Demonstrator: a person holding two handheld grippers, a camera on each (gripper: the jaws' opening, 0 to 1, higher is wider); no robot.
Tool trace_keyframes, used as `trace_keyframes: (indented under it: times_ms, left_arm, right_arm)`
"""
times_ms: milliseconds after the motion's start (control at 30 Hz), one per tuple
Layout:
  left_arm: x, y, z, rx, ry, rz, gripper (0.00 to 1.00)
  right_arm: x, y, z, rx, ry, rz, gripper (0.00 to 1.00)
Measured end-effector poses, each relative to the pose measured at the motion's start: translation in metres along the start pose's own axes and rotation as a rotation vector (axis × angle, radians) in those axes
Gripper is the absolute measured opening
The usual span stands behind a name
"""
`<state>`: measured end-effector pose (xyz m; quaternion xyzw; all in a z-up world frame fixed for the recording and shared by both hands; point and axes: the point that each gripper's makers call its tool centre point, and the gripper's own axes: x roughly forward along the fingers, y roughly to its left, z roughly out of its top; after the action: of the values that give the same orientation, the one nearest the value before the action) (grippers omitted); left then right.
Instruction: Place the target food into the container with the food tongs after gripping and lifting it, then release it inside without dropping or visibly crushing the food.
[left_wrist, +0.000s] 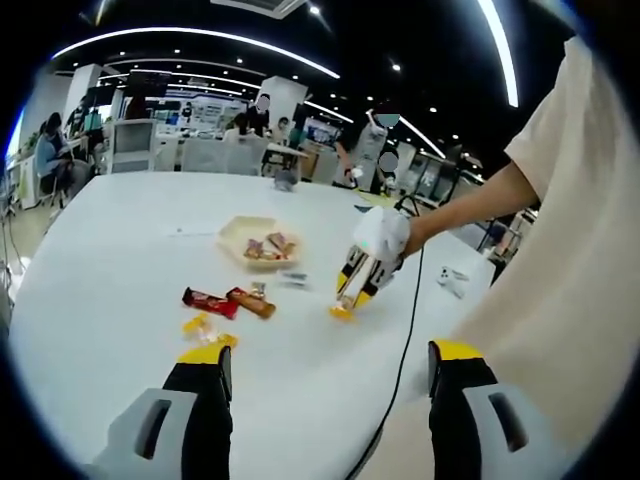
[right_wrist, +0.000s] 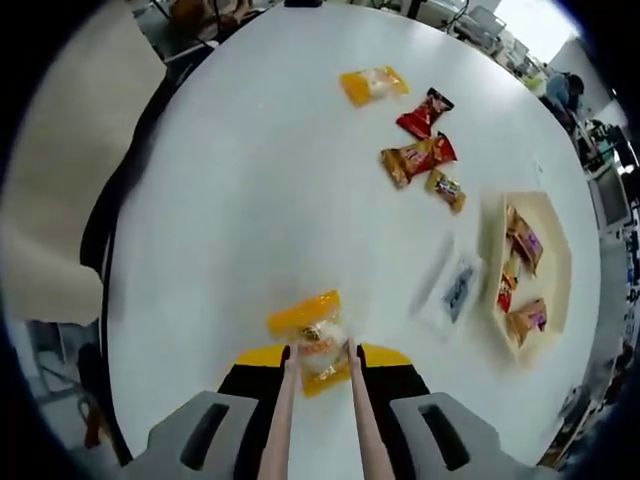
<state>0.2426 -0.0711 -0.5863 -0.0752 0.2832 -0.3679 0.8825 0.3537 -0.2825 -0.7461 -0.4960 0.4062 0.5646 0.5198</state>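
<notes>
A yellow-orange wrapped snack (right_wrist: 308, 335) lies on the white table (right_wrist: 260, 200), also visible as a small yellow packet (left_wrist: 342, 311). My right gripper (right_wrist: 320, 360) is shut on a pair of food tongs (right_wrist: 283, 405). The tong tips stand on either side of the snack, touching its wrapper. A person's hand holds that right gripper (left_wrist: 372, 255) tilted down over the packet. The container is a beige tray (right_wrist: 560, 230) with several wrapped snacks inside, farther off (left_wrist: 232, 232). My left gripper (left_wrist: 330, 352) hovers open over the table's near edge, holding nothing.
Loose snacks lie between me and the tray: a red packet (left_wrist: 210, 300), an orange one (left_wrist: 252, 302), a yellow one (left_wrist: 205, 325) and a clear packet (right_wrist: 452, 285). A black cable (left_wrist: 400, 370) trails over the table edge. People sit at desks in the background.
</notes>
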Motion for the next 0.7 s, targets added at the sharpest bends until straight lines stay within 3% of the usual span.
trace_keyframes:
  times_ms: [333,433,700]
  left_arm:
    - [-0.0049,-0.0027,0.0031,0.021,-0.01,0.013,0.8]
    - [-0.0051,-0.0053,-0.0017,0.018,-0.004,0.01,0.8]
    - [-0.0074,-0.0081,-0.0041,0.014,-0.001,0.012,0.8]
  right_arm:
    - [0.0003,-0.002,-0.0008,0.09,-0.032,-0.013,0.26]
    - [-0.0006,-0.0024,-0.001,0.181,-0.056,-0.016,0.26]
    - [-0.0004,-0.0032,-0.0021,0.208,-0.072,-0.029,0.26]
